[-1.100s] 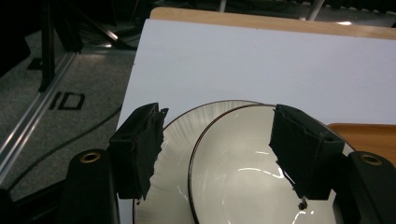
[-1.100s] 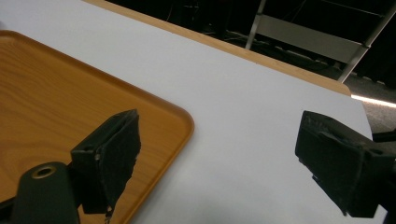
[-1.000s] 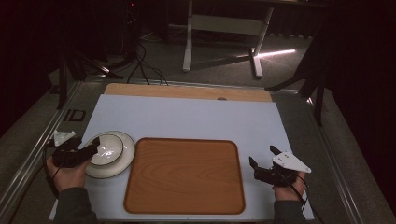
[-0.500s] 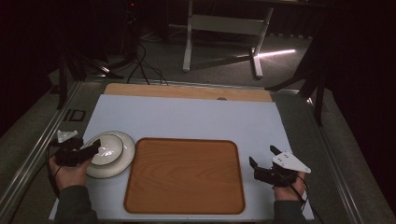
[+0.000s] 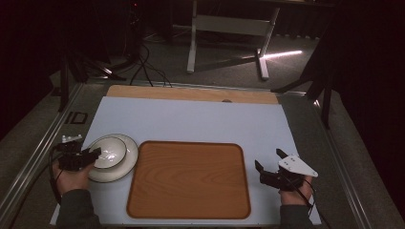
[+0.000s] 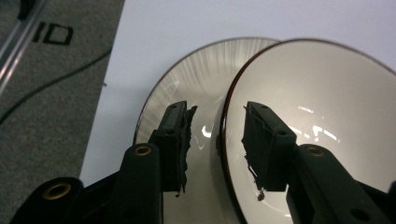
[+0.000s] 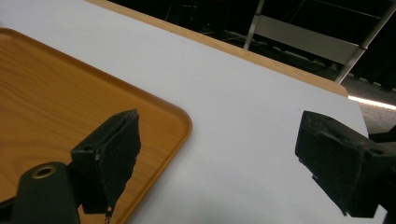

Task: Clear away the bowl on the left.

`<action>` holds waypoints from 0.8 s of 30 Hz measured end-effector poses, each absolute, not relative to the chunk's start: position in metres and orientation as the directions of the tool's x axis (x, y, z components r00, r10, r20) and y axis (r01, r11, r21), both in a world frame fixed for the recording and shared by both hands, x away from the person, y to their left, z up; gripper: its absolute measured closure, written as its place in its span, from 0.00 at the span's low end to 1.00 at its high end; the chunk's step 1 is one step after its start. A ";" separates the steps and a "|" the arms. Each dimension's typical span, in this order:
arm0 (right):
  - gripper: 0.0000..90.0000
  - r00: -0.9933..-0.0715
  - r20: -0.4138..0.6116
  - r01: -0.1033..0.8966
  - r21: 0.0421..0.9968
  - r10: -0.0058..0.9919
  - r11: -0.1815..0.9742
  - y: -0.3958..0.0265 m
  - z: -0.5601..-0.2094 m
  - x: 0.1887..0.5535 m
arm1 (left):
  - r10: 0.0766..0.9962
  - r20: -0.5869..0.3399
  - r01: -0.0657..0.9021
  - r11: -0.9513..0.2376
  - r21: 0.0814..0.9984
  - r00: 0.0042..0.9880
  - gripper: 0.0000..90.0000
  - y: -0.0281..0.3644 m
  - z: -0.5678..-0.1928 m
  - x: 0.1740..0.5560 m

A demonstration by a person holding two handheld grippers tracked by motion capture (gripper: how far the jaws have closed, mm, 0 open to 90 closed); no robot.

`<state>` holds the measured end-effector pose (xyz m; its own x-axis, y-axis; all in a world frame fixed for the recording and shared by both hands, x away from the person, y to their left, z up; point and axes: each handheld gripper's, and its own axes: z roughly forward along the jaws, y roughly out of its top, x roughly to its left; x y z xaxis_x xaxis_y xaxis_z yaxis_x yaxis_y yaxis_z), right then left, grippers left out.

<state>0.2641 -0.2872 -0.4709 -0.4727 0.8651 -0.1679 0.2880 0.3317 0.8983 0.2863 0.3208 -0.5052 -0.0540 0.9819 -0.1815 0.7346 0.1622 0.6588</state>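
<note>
Nothing on the tray yet: left tool half-open astride the bowl rim left of the tray, right tool wide and empty.

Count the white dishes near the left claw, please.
2: a small bowl with the left claw straddling its rim, and a plate under it, left of the tray.

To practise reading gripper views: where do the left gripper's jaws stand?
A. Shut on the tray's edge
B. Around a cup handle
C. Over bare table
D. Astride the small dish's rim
D: in the left gripper view the small dish, resting on a larger plate, has its rim between the jaws.
</note>
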 end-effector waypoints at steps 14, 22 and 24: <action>0.15 -0.474 -0.178 0.285 0.895 0.862 0.342 -0.287 -0.471 0.264 | 0.918 -0.396 0.806 0.245 0.538 -0.014 0.74 0.327 -0.516 0.291; 0.15 -0.472 -0.182 0.286 0.894 0.862 0.345 -0.287 -0.471 0.264 | 0.904 -0.427 0.803 0.277 0.528 -0.031 0.87 0.330 -0.517 0.289; 0.15 -0.473 -0.184 0.285 0.894 0.862 0.347 -0.287 -0.471 0.264 | 0.894 -0.446 0.800 0.291 0.524 -0.032 0.88 0.331 -0.518 0.289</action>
<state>0.2642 -0.2867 -0.4714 -0.4726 0.8619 -0.1837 0.2846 0.3465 0.8938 0.2889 0.3307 -0.5178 -0.0321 0.8942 -0.4464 0.8004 0.2905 0.5243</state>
